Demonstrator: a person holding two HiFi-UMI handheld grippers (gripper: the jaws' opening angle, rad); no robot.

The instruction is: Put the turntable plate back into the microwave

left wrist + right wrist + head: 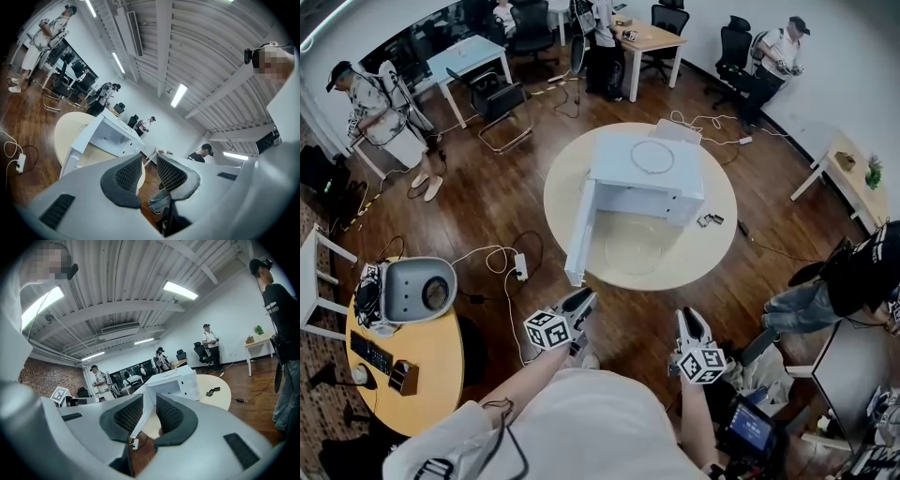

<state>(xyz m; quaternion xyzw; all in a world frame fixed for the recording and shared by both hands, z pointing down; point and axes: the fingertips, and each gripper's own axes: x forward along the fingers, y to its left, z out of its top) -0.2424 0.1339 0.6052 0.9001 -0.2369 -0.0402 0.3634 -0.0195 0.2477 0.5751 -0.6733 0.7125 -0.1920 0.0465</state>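
We are looking steeply down from the head camera at the round worktop (pixel 717 239) and the microwave (pixel 647 178), a little way ahead. From the left gripper (pixel 584 300) and the right gripper (pixel 690 317) we are looking nearly level along the jaws, both sharing that microwave and worktop.

The person is wearing a pale short-sleeved shirt (pixel 572 422); the white left gripper (pixel 581 300) and right gripper (pixel 692 319) are bearing black-and-white marker cubes (pixel 546 330) and black ribbed pads (pixel 129 173).

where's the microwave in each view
Head view: microwave upper middle, on the round table.
Left gripper view: microwave left of centre.
Right gripper view: microwave just right of centre.
Shared landmark: the round table under it.
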